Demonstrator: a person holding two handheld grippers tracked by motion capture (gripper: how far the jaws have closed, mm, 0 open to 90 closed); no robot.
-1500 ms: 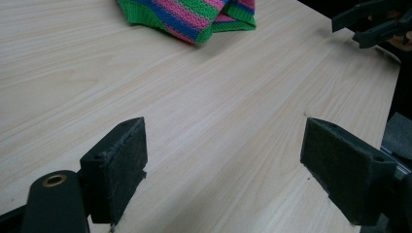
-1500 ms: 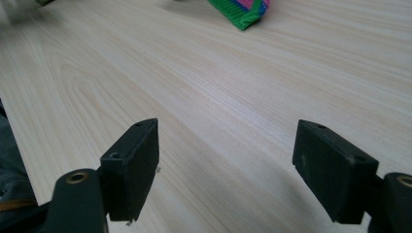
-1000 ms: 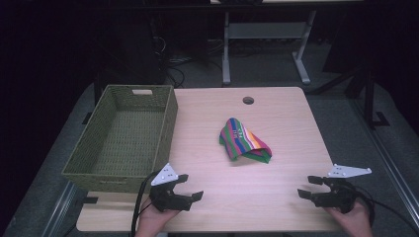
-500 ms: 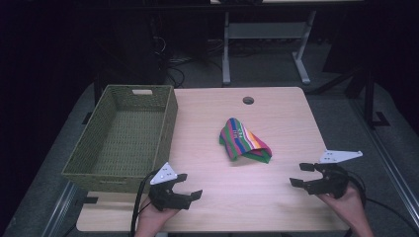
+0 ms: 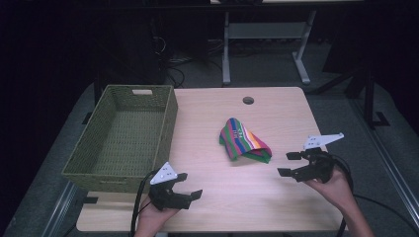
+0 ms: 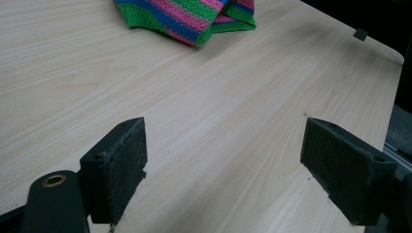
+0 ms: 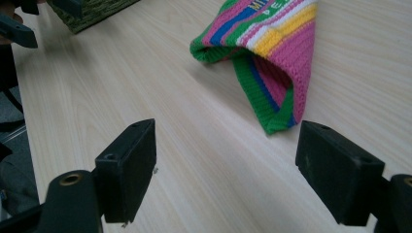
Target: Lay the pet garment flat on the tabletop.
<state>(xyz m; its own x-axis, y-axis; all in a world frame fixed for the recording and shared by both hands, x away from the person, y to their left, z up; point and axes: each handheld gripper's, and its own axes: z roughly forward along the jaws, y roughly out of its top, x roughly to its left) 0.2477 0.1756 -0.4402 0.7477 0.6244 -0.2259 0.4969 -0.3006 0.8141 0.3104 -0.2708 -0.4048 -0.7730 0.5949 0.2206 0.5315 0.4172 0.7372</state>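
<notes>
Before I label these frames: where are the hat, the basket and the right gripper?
hat (image 5: 243,139), high view, striped middle.
basket (image 5: 170,114), high view, right rim.
right gripper (image 5: 288,164), high view, between its fingertips.

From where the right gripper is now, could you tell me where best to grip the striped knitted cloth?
Probably the green ribbed edge of the striped knitted cloth, approached low from its near side by the open right gripper: that edge points toward it and lifts slightly off the table.

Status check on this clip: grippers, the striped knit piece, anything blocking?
Left gripper open, holding nothing, near the table's front edge. Right gripper open, facing the striped knit piece, not touching. Bare tabletop between them; green basket off to the left.
</notes>
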